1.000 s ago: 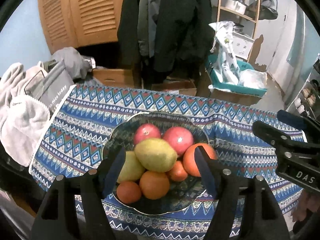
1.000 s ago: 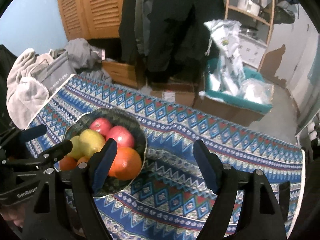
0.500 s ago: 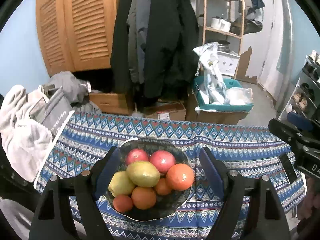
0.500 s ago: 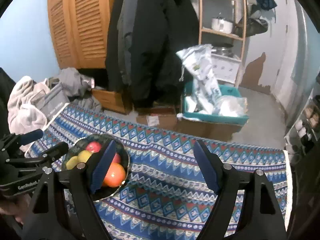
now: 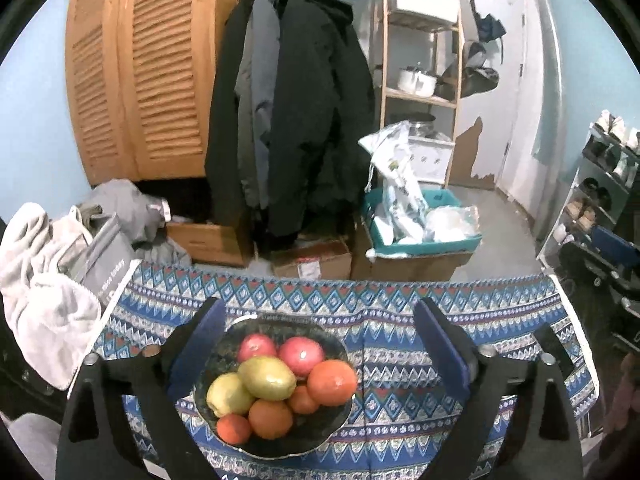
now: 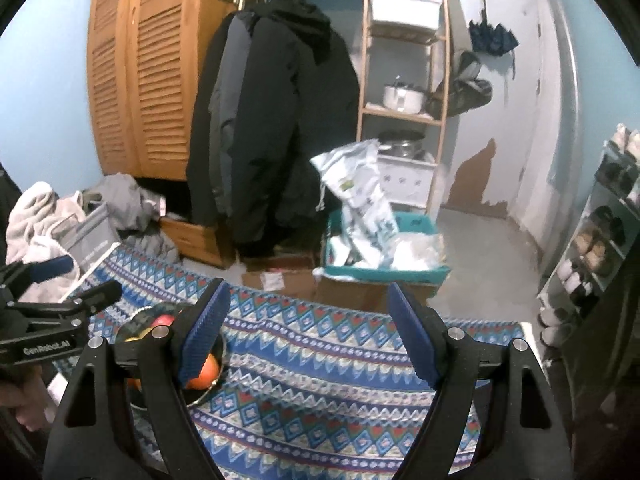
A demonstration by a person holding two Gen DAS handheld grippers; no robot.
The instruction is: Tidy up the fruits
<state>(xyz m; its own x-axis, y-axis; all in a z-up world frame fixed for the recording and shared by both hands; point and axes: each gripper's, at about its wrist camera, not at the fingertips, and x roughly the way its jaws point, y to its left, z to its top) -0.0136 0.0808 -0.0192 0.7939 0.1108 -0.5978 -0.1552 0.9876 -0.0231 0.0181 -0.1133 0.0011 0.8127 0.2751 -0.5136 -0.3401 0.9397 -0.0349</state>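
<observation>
Hovering released, left tongs [image 5: 320, 344] frame the fruit bowl [image 5: 340, 424], empty | right tongs [image 6: 306, 332] released, bowl [image 6: 132, 324] at their left | both have pulled back and up since earlier, bowl smaller | patterned blue counter [image 5: 500, 320]; coats [image 5: 296, 120], louvered doors [image 5: 140, 80], shelf rack [image 5: 420, 96] behind.

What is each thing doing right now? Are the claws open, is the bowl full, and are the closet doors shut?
Left claw: open, holding nothing, above the bowl.
Right claw: open, holding nothing.
Bowl: upright on the tablecloth, piled with fruit.
Yellow-green pear: lying on top of the pile.
Tablecloth: spread flat.
Closet doors: shut.
Coats: hanging on the rail.
</observation>
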